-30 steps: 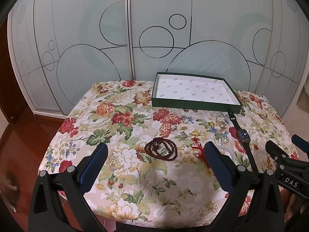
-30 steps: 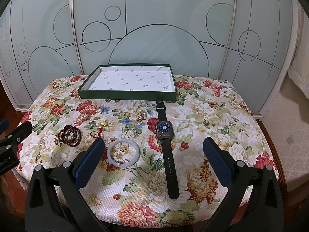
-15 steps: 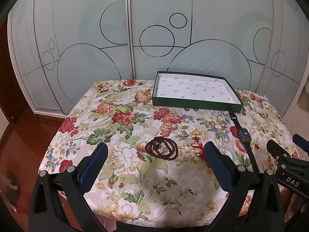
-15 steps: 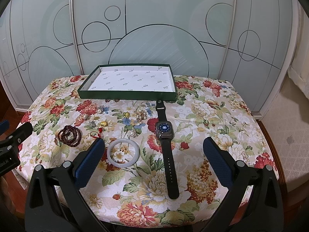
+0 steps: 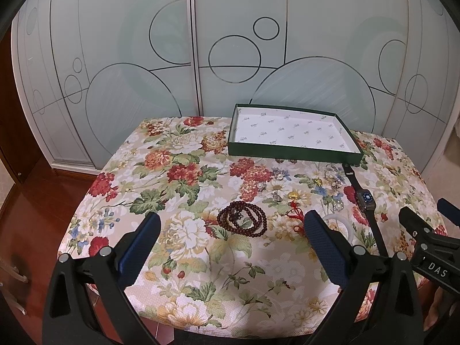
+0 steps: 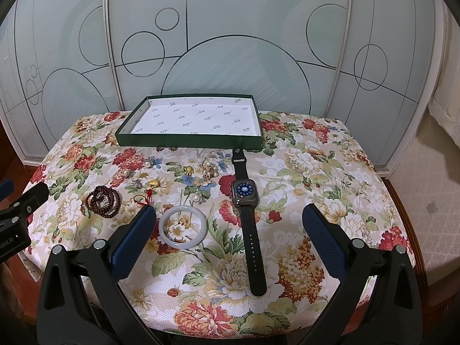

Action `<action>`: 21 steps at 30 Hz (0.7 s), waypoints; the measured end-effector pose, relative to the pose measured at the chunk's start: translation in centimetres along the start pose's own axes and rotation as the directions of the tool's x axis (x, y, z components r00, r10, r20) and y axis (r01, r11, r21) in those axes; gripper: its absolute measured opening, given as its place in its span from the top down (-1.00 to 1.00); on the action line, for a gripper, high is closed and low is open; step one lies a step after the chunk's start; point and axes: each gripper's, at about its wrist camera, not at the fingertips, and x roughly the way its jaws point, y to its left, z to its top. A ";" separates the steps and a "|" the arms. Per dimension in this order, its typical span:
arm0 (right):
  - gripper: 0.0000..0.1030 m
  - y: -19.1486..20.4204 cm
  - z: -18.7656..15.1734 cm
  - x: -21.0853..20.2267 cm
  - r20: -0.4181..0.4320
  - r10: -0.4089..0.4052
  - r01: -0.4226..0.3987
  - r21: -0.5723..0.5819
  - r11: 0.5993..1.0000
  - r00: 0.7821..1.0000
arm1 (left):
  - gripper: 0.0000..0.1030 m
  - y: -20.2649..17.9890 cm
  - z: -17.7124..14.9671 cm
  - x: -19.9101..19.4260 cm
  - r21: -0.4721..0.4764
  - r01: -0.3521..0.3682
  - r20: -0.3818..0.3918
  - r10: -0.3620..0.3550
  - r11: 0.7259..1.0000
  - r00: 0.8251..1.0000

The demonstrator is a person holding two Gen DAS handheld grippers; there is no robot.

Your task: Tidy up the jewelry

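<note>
A green tray with a white lining stands empty at the back of the flowered table. In front of it lie a dark bead bracelet, a white bangle, a black smartwatch, a gold charm on a red cord and small pearl and gold pieces. My left gripper is open above the near edge, short of the beads. My right gripper is open and empty, over the bangle and watch strap.
The table has a flowered cloth and stands against frosted glass sliding doors. A wooden floor lies to the left. The right gripper's body shows at the right edge of the left wrist view.
The left wrist view has shifted slightly; the table and tray sit a little further right. Nothing on the table has moved. Both grippers stay open.
</note>
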 end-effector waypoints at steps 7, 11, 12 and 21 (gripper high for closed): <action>-0.96 0.0 0.0 0.0 0.000 0.000 0.000 0.000 1.000 1.000 | -0.93 0.0 0.1 0.1 0.000 0.000 -0.002 0.000 1.000 1.000; -0.96 0.0 0.0 0.0 0.000 0.000 0.000 0.000 1.000 1.000 | -0.93 0.0 0.1 0.1 -0.001 -0.001 -0.003 0.001 1.000 1.000; -0.96 0.0 0.0 0.1 0.000 -0.001 0.001 0.000 1.000 1.000 | -0.93 0.0 0.2 0.1 0.000 -0.001 -0.002 0.001 1.000 1.000; -0.96 -0.8 0.0 0.4 -0.006 -0.014 0.014 0.009 1.000 1.000 | -0.93 0.3 0.4 0.6 -0.003 -0.012 0.004 0.012 1.000 1.000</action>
